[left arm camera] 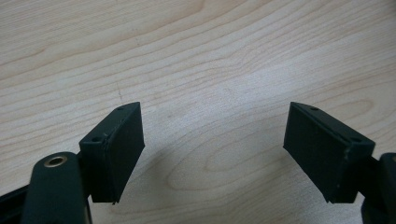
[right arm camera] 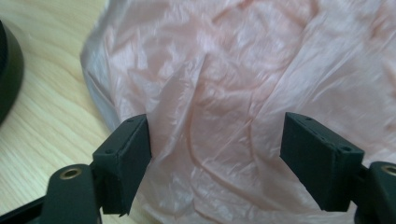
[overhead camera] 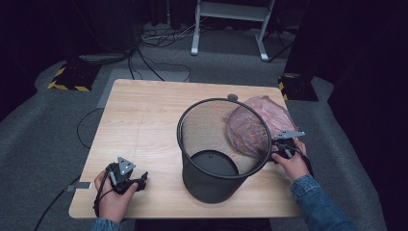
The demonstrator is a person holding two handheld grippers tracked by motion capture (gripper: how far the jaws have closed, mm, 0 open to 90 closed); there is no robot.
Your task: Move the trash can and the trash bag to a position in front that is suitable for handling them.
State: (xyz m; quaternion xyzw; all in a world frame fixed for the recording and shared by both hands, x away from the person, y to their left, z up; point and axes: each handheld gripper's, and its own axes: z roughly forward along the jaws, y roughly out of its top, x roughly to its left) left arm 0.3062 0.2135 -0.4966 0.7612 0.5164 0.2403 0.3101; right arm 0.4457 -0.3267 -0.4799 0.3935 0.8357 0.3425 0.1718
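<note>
A black wire-mesh bin point(overhead camera: 219, 149) stands upright on the wooden table point(overhead camera: 139, 120), right of centre. Behind and to its right lies a crumpled pink plastic bag point(overhead camera: 269, 113), partly seen through the mesh. My right gripper point(overhead camera: 279, 150) sits at the bin's right side with its jaws open just above the bag point(right arm camera: 243, 84); the wrinkled plastic lies under and between its fingers point(right arm camera: 126, 158) without being pinched. My left gripper point(overhead camera: 139, 182) rests near the table's front left edge, open over bare wood point(left arm camera: 210, 70), nothing between its fingers point(left arm camera: 116, 149).
The bin's dark base edge point(right arm camera: 7, 70) shows at the left of the right gripper view. Beyond the table lie grey carpet, cables point(overhead camera: 154, 53) and a white stand's legs point(overhead camera: 231, 29). Bare tabletop stretches left of and behind the bin.
</note>
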